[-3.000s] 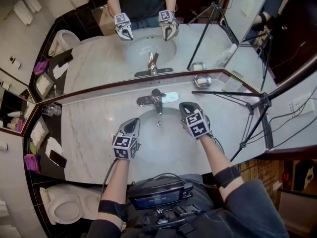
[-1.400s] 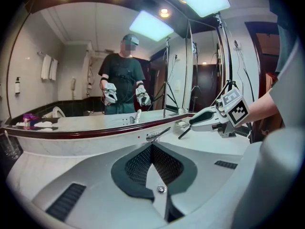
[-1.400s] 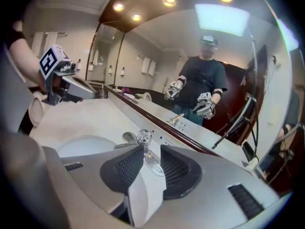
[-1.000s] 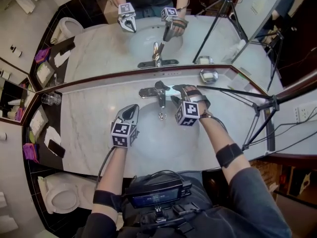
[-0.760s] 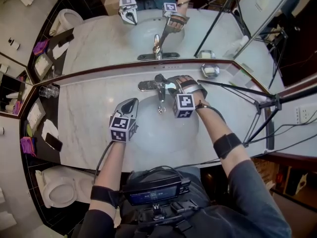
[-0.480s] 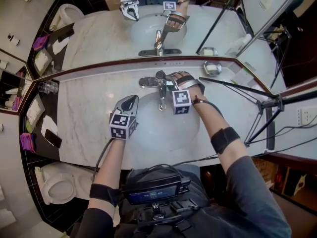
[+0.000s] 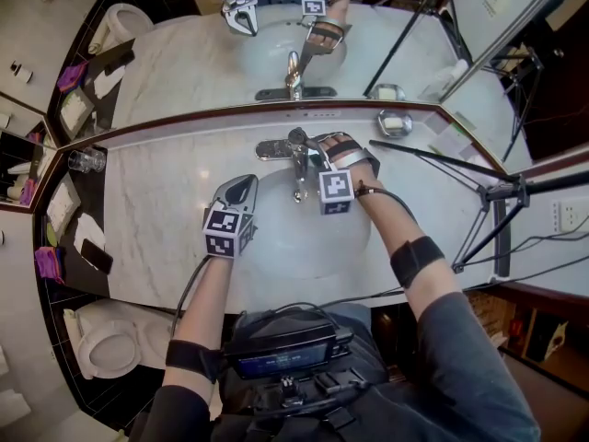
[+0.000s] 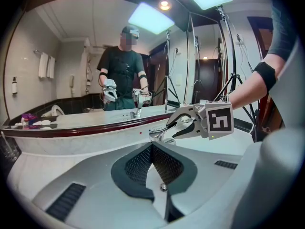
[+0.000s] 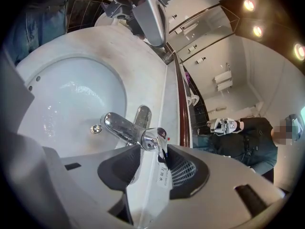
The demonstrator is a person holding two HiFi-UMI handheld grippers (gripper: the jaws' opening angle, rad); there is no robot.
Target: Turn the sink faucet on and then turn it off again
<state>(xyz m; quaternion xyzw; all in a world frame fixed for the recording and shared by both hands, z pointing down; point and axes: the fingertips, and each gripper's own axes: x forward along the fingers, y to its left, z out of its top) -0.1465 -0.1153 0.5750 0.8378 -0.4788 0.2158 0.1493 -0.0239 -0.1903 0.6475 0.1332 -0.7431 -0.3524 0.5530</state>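
Observation:
The chrome faucet [image 7: 296, 171] stands at the back rim of the white sink [image 7: 304, 247], its spout [image 9: 119, 125] over the drain [image 9: 96, 128]. My right gripper [image 7: 309, 150] reaches to the lever handle [image 9: 159, 136]. Its jaws have just been closing, and the handle sits between the pads, which touch it on both sides [image 9: 152, 149]. A small white label hangs from the handle. My left gripper [image 7: 245, 184] hovers over the basin's left rim, shut and empty, its pads meeting [image 8: 151, 147]. From there the right gripper [image 8: 175, 128] shows at the faucet.
A black tripod [image 7: 442, 159] leans over the counter's right side, behind a soap dish [image 7: 394, 123]. A glass [image 7: 85, 161] and a phone [image 7: 97, 256] lie on the left counter. The mirror [image 7: 184, 72] rises right behind the faucet. A toilet [image 7: 106, 353] stands lower left.
My right gripper has come from above the basin up to the faucet handle, rolled, and narrowed its jaws round it. The left gripper has stayed in place.

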